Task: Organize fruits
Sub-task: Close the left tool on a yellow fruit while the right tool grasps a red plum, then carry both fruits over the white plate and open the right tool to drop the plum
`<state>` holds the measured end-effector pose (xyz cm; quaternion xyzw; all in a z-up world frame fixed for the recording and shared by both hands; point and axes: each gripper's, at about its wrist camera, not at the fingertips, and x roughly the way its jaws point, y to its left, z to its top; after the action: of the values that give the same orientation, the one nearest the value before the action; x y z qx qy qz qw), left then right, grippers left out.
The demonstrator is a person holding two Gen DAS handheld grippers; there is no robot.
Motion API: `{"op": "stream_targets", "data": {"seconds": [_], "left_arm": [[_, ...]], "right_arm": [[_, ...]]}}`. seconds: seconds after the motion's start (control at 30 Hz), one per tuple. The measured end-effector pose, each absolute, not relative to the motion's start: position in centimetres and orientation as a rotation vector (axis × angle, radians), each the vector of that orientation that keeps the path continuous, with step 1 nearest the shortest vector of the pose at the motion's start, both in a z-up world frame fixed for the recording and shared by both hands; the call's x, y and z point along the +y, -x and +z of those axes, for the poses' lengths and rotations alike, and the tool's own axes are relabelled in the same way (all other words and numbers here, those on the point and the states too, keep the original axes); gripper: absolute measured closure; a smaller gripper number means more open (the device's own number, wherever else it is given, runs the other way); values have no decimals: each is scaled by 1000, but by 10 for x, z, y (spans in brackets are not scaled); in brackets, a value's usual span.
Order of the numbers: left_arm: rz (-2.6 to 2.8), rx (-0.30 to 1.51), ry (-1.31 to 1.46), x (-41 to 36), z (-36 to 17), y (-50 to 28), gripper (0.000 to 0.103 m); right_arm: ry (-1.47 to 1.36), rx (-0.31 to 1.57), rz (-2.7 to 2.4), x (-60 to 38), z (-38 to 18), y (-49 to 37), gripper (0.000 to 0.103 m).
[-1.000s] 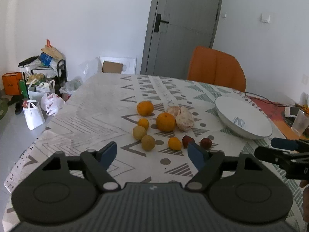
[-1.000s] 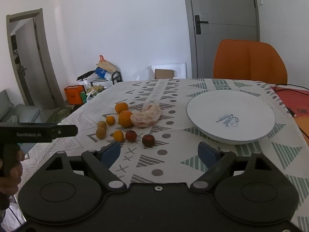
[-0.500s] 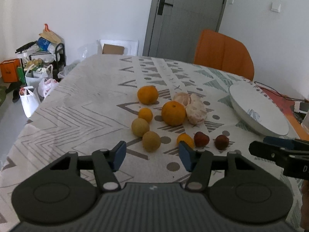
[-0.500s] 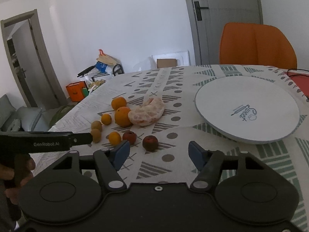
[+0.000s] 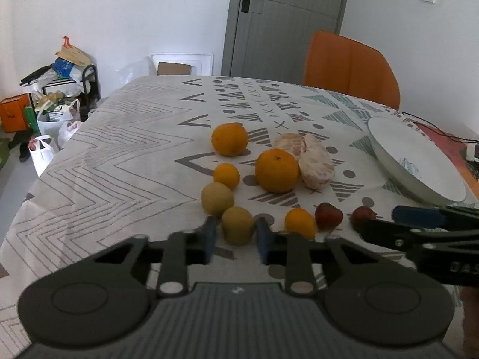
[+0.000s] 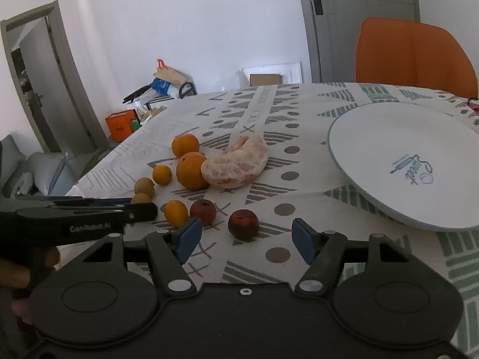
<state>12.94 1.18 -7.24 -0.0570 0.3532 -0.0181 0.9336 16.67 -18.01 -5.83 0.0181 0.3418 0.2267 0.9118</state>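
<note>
On the bench [image 5: 125, 161]: patterned cloth, fruit clustered mid-cloth; white plate [image 6: 398, 152] at the right, bare of fruit
Plate: tilted, near rim resting on the cloth; no sorting done yet by the look of it
Peeled citrus [image 5: 314, 161]: pale, pithy, touching the large orange [image 5: 277, 170]
Left hand-held gripper [image 5: 233, 240]: moved forward and narrowed over the last second; blue pads now flanking the yellow-green fruit [image 5: 238, 224], close but contact not clear; closing step judged at hand
Right hand-held gripper [image 6: 245, 237]: also advanced; jaws wide apart, holding nothing; dark red fruit [image 6: 243, 225] just ahead between the fingers
Yellow-green fruit: small, dull, roundish; nearest the bench's front edge
</note>
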Motion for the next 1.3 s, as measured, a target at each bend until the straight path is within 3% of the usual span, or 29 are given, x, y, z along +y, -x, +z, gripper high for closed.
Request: {"op": "stream_targets", "data": {"seconds": [0.13, 0.3, 0.43, 1.3], "left_arm": [[-28, 721, 136, 18, -72, -127, 80], [-11, 722, 157, 26, -71, -120, 80], [-7, 720, 154, 27, -69, -116, 80], [-139, 607, 59, -39, -35, -115, 80]], "right_arm": [[-21, 711, 473, -173, -62, -173, 37], [20, 691, 482, -163, -67, -176, 48], [62, 676, 486, -156, -66, -173, 80], [-109, 526, 415, -237, -33, -140, 80]]}}
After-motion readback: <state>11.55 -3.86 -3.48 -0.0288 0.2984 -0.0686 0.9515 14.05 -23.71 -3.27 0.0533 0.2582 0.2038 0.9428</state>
